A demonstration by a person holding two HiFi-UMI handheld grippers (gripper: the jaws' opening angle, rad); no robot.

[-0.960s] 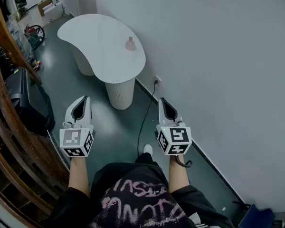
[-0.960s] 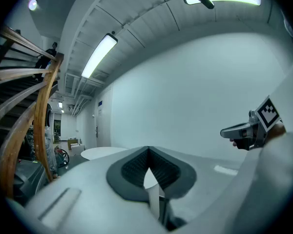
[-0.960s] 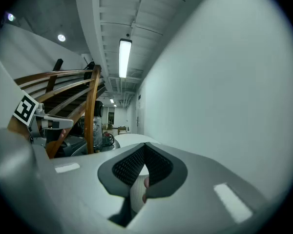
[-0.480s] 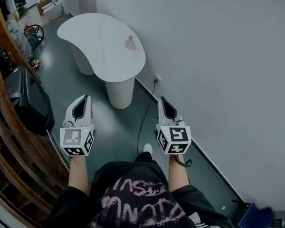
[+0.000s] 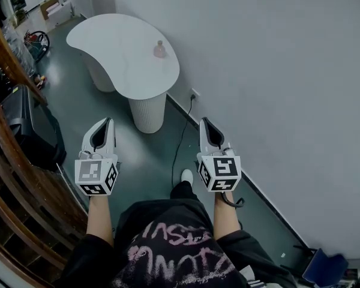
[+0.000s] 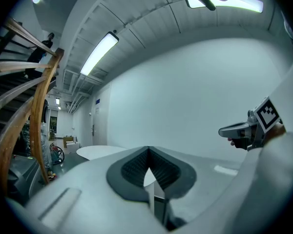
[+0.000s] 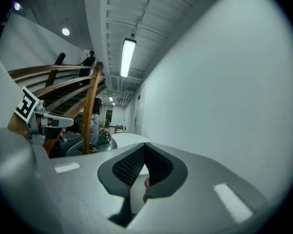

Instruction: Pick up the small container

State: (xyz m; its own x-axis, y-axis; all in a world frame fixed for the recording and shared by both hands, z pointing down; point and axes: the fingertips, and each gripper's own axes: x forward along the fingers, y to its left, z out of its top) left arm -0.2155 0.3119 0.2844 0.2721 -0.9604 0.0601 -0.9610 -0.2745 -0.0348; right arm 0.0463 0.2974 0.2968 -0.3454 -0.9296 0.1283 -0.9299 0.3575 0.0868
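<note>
The small pinkish container (image 5: 160, 50) stands near the right edge of a white curved table (image 5: 114, 35), far ahead of both grippers. My left gripper (image 5: 106, 122) and right gripper (image 5: 204, 122) are held side by side over the floor, well short of the table, both shut with nothing between the jaws. In the left gripper view the left gripper (image 6: 148, 150) points at the distant table (image 6: 100, 151). The right gripper (image 7: 144, 146) in its own view points at the table (image 7: 128, 139); the container is too small to make out there.
A wooden stair railing (image 5: 12, 155) curves along the left, with a black case (image 5: 31, 125) on the floor beside it. A grey wall (image 5: 276, 101) runs along the right, with an outlet (image 5: 194, 93) and a cable (image 5: 179, 146). A bicycle (image 5: 33, 41) stands far back.
The table and container have shifted slightly up and left in the head view. Both grippers stay shut and hold about the same pose.
</note>
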